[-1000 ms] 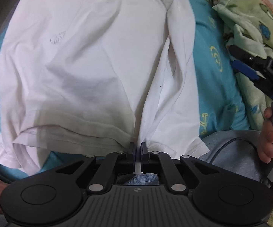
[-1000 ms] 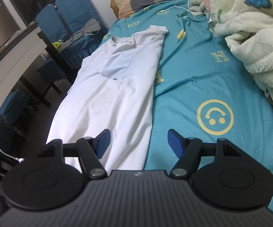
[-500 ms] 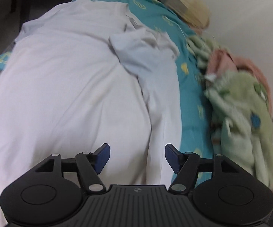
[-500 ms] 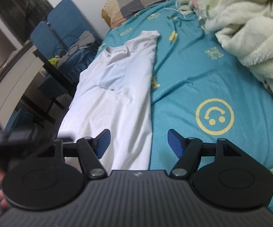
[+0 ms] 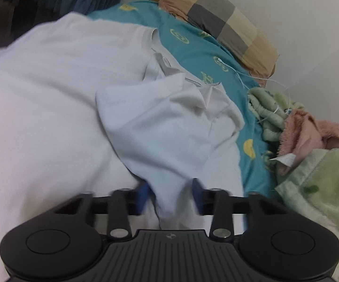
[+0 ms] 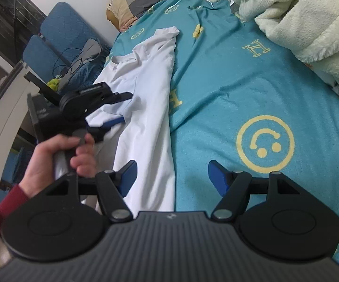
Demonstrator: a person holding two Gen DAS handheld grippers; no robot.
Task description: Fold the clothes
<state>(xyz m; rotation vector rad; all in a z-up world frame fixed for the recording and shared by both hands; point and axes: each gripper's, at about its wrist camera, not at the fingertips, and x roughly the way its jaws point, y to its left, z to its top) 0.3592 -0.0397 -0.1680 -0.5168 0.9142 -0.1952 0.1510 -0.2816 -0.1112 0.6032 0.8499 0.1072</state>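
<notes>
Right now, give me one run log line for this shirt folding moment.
task: fold clothes | left gripper: fingers closing around fold of white shirt | right gripper: open, empty, above shirt edge | surface: teal bedsheet

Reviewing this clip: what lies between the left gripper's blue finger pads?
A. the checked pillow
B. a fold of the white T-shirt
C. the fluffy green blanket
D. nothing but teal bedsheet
B: in the left wrist view a fold of the white T-shirt runs down between the closing pads of the left gripper, not yet visibly pinched.
</notes>
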